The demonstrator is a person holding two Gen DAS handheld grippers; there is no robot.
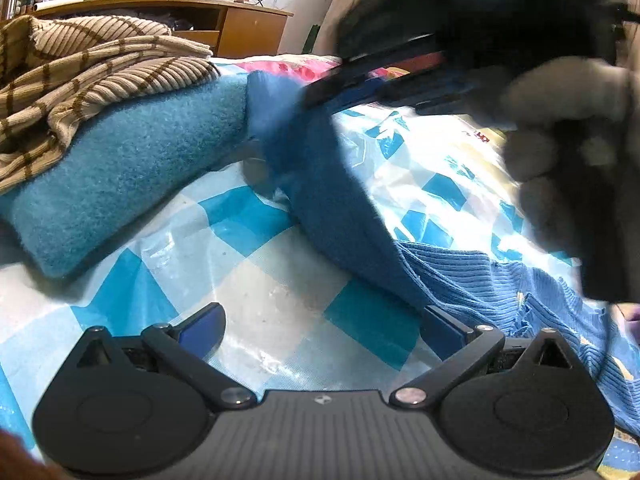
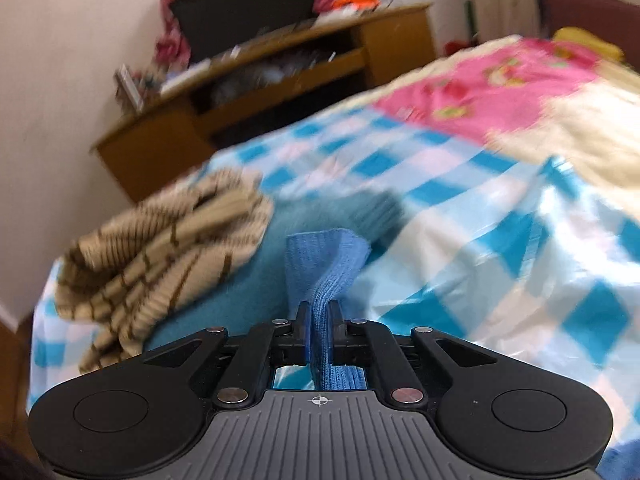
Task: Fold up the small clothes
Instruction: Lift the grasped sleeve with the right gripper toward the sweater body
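The right claw is pressed together on a fold of the blue ribbed knit garment, the cloth rising between its pads and flaring above them. The pinch looks set near an edge, likely so the piece can be lifted and carried over for a fold. In the left wrist view the left claw stands spread and empty just above the bed's blue-and-white checked cover, its right finger close beside the garment's near part, perhaps ready to pin or take a second edge. The garment trails from the near right up toward the raised right claw at the far right. On the left, a teal folded cloth carries a beige striped knit, apparently a stack set aside. A wooden desk stands beyond the bed.
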